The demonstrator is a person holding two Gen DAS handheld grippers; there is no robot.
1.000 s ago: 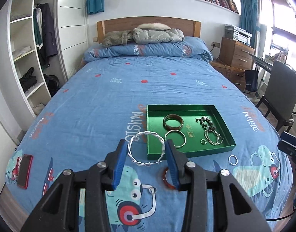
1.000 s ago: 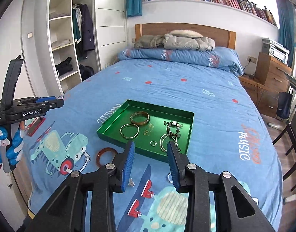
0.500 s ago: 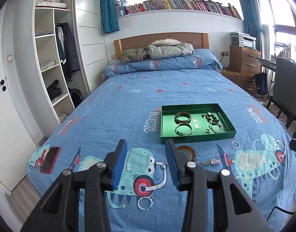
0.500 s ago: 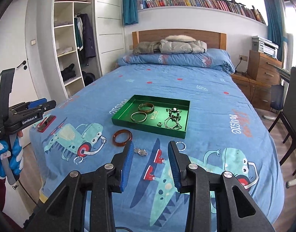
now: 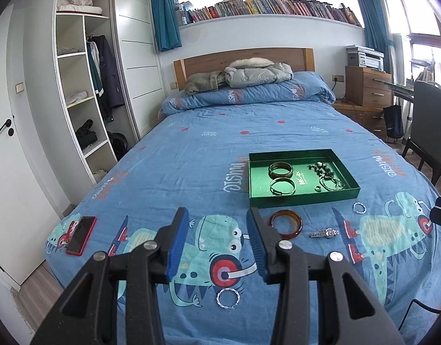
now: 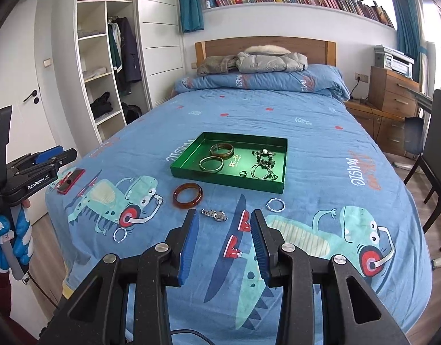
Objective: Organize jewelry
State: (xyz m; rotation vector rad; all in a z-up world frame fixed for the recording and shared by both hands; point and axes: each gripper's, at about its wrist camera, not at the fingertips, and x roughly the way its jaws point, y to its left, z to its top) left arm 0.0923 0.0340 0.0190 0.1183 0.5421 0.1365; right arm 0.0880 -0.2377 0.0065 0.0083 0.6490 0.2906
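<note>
A green tray (image 5: 303,199) (image 6: 226,180) lies on the blue bed, holding a brown bangle (image 5: 280,169), a thin gold bangle (image 5: 283,186), beaded bracelets (image 5: 327,173) and a small ring (image 5: 318,188). In front of it on the cover lie an amber bangle (image 5: 286,223) (image 6: 188,195), a silver watch (image 5: 324,233) (image 6: 214,215), a small twisted ring (image 5: 359,208) (image 6: 276,204) and a silver twisted bangle (image 5: 228,298) (image 6: 120,235). My left gripper (image 5: 219,215) hangs open above the cover, nothing between its fingers. My right gripper (image 6: 224,218) is open too, just short of the watch.
A red phone (image 5: 80,235) (image 6: 70,181) lies near the bed's left corner. A gloved hand holds the left gripper (image 6: 47,158) beyond the bed's left edge. Coats sit on the folded quilt at the headboard. Wardrobe shelves stand left, a chair (image 5: 430,132) and drawers right.
Both grippers have drawn back from the tray, so more of the bed shows. The silver twisted bangle, earlier seen between the left fingers, now lies on the cover below them.
</note>
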